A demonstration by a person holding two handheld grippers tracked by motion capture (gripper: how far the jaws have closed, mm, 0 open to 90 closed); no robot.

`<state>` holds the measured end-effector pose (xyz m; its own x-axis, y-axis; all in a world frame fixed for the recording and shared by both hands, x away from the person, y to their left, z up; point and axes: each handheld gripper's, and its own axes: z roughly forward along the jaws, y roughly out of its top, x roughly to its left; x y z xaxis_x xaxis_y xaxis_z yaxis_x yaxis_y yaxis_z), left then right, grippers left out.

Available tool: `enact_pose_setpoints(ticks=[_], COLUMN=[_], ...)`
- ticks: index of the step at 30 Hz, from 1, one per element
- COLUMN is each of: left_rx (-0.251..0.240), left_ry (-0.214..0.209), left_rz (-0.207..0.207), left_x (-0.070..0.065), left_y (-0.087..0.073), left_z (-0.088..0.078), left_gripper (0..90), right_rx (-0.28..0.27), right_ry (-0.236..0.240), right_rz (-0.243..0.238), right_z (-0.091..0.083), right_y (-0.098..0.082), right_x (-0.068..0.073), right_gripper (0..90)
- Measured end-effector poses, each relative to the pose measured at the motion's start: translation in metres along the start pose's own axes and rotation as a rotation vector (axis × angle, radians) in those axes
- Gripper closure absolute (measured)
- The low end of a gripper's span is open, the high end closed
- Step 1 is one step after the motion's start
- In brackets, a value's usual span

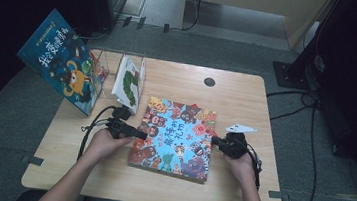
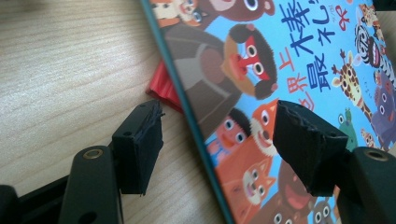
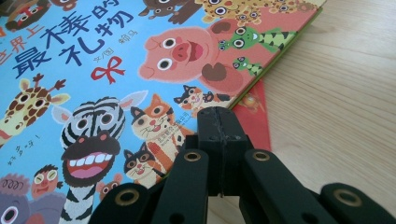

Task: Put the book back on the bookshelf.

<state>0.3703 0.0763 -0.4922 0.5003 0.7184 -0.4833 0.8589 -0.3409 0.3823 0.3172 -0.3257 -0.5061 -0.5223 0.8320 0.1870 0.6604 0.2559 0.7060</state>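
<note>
Left claw (image 2: 217, 140) spread astride the picture book's (image 1: 175, 136) left edge; right claw (image 3: 219, 123) pressed together at its right edge.
The book lies flat mid-worktop (image 1: 237, 94) over a red one (image 2: 163, 86); no grip taken, lifting remains.

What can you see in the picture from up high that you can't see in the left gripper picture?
From the high view alone: the whole table, a standing blue book, a caterpillar book, both of the person's hands, and the right gripper, shut, at the animal book's right edge.
From the left gripper view alone: a red book peeking out underneath.
Both share: the animal book and the left gripper, jaws open astride that book's edge.
</note>
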Motion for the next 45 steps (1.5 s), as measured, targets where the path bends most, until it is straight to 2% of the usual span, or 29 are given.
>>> enact_pose_setpoints(ticks=[3,4,6,8,11,12,16,18,19,20,21,23,24,26,27,28,29,30,31,32,35,41,44,45], left_rx=[-0.008,-0.007,0.001,0.01,0.011,0.017,0.05,0.034,0.014,0.014,-0.009,-0.024,-0.025,-0.009,-0.009,0.015,0.015,0.013,0.008,0.004,0.012,0.026,0.063,0.07], left_ry=[-0.006,-0.008,-0.008,-0.03,-0.034,-0.027,-0.007,-0.036,-0.055,-0.055,-0.077,-0.083,-0.066,-0.092,-0.092,-0.161,-0.161,-0.196,-0.211,-0.213,-0.17,-0.104,-0.085,-0.067], left_rz=[-0.014,-0.035,-0.043,-0.089,-0.102,-0.106,-0.094,-0.078,-0.079,-0.079,-0.08,-0.075,-0.046,-0.035,-0.035,-0.032,-0.032,-0.03,-0.03,-0.029,-0.005,0.056,-0.017,-0.022], left_x=[0.001,0.0,0.001,0.006,0.008,0.008,0.005,0.001,0.0,0.0,-0.002,-0.008,-0.017,-0.023,-0.023,-0.027,-0.027,-0.03,-0.032,-0.034,-0.043,-0.051,-0.047,-0.046], left_y=[-0.001,-0.001,0.0,0.002,0.002,0.003,0.007,0.008,0.009,0.009,0.011,0.015,0.02,0.026,0.026,0.031,0.031,0.034,0.036,0.038,0.046,0.057,0.063,0.064], left_z=[0.0,0.0,-0.001,-0.002,-0.003,-0.003,-0.008,-0.023,-0.029,-0.029,-0.038,-0.049,-0.061,-0.068,-0.068,-0.07,-0.07,-0.072,-0.074,-0.076,-0.086,-0.105,-0.108,-0.108], left_gripper=[34.8,34.6,34.4,35.3,40.1,42.1,47.4,50.7,51.6,52.5,52.5,52.5,51.7,51.8,52.2,54.0,56.0,56.0,58.0,58.7,60.7,67.6,69.4,69.2], right_rx=[-0.002,-0.004,-0.008,-0.013,-0.012,-0.004,-0.009,-0.011,-0.012,-0.012,-0.015,-0.015,-0.017,-0.022,-0.024,-0.02,-0.02,-0.022,-0.024,-0.022,-0.016,-0.009,-0.009,-0.009], right_ry=[0.019,0.028,0.022,0.018,0.024,0.052,0.072,0.081,0.082,0.082,0.084,0.089,0.1,0.12,0.134,0.148,0.148,0.16,0.167,0.17,0.164,0.172,0.155,0.151], right_rz=[-0.012,-0.008,-0.01,-0.009,0.009,0.053,0.06,0.06,0.059,0.059,0.057,0.05,0.041,0.029,0.022,0.016,0.016,0.004,-0.021,-0.027,-0.078,-0.122,-0.147,-0.148], right_z=[0.003,0.005,0.007,0.008,0.008,0.008,0.008,0.008,0.008,0.008,0.009,0.01,0.012,0.015,0.016,0.018,0.018,0.02,0.023,0.024,0.029,0.04,0.044,0.045], right_y=[0.001,0.002,0.003,0.003,0.003,0.004,0.003,0.002,0.002,0.002,0.002,0.003,0.003,0.004,0.004,0.004,0.004,0.005,0.006,0.007,0.01,0.017,0.019,0.02], right_x=[0.003,0.006,0.008,0.009,0.008,0.005,0.003,0.002,0.002,0.002,0.002,0.004,0.007,0.01,0.013,0.015,0.015,0.018,0.022,0.025,0.039,0.056,0.065,0.067], right_gripper=[90.0,90.0,90.0,90.0,90.0,90.0,90.0,90.0,90.0,90.0,90.0,90.0,90.0,90.0,90.0,90.0,90.0,90.0,90.0,90.0,90.0,90.0,90.0,90.0])
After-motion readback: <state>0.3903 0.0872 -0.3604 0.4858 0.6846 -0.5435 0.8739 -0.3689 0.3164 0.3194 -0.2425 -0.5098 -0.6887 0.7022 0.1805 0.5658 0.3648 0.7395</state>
